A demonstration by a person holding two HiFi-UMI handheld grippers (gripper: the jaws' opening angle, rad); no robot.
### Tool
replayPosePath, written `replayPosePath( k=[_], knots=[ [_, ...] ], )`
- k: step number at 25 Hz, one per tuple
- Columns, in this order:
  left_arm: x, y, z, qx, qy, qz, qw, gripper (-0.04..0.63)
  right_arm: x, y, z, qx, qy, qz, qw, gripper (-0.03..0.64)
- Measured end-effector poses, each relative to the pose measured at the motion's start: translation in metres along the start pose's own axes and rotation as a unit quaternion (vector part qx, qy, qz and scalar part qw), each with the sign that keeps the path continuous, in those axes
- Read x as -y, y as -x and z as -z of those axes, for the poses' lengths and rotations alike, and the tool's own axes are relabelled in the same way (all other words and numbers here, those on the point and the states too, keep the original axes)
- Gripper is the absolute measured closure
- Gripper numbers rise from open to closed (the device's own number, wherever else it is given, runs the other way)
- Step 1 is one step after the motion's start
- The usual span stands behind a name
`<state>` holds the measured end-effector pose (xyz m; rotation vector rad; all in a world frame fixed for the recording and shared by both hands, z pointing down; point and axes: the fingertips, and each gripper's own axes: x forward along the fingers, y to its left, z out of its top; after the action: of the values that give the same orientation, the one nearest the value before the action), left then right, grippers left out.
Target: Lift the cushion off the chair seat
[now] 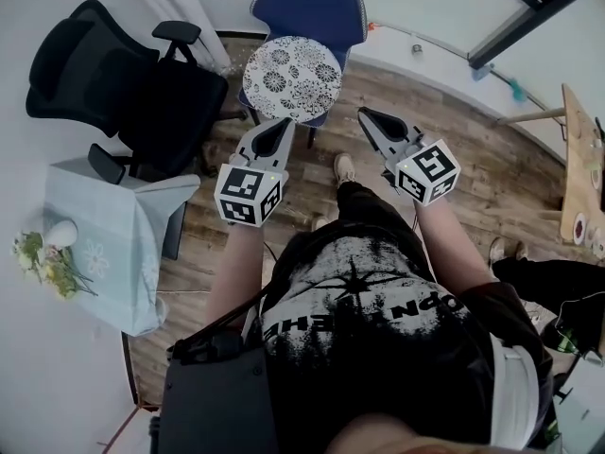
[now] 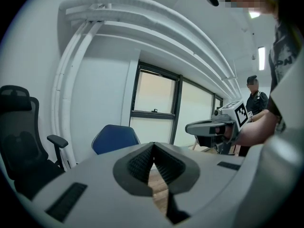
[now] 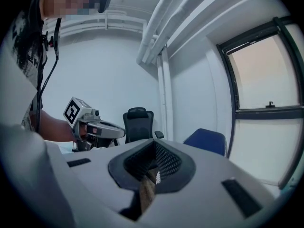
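A round cushion (image 1: 291, 77) with a black-and-white flower print lies on the seat of a blue chair (image 1: 317, 3) straight ahead of me. My left gripper (image 1: 284, 121) hangs just short of the cushion's near edge, and its jaws meet at the tip with nothing between them. Slightly to the right of the chair, my right gripper (image 1: 363, 113) is shut and empty too. The blue chair's back (image 2: 114, 137) shows above the left gripper (image 2: 153, 145) in the left gripper view. It also shows (image 3: 206, 139) beyond the right gripper (image 3: 154, 144) in the right gripper view. Both gripper bodies hide the cushion there.
A black office chair (image 1: 113, 74) stands left of the blue one. Nearer on the left is a small table with a pale cloth (image 1: 113, 244), flowers (image 1: 43, 258) and a white cup (image 1: 61, 233). A wooden tabletop (image 1: 579, 159) juts in at the right edge. Another person (image 2: 254, 99) stands far off.
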<state>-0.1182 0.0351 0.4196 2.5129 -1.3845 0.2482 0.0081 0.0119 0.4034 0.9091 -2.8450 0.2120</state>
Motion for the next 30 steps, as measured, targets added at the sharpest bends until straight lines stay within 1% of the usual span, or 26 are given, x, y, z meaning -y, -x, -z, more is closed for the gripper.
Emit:
replayPosePath(
  k=[8, 18, 30],
  knots=[
    [-0.032, -0.044, -0.009, -0.009, 0.008, -0.019, 0.9997, 0.583, 0.045, -0.043, 0.000, -0.008, -0.005, -0.025, 1.000, 0.600],
    [-0.074, -0.104, -0.034, -0.022, 0.011, -0.047, 0.9986, 0.583, 0.106, -0.092, -0.019, -0.004, -0.012, -0.055, 0.998, 0.600],
    [-0.110, -0.175, -0.059, -0.026, 0.014, -0.082, 0.9962, 0.583, 0.182, -0.136, -0.025, -0.007, -0.017, -0.091, 0.996, 0.600]
  ],
)
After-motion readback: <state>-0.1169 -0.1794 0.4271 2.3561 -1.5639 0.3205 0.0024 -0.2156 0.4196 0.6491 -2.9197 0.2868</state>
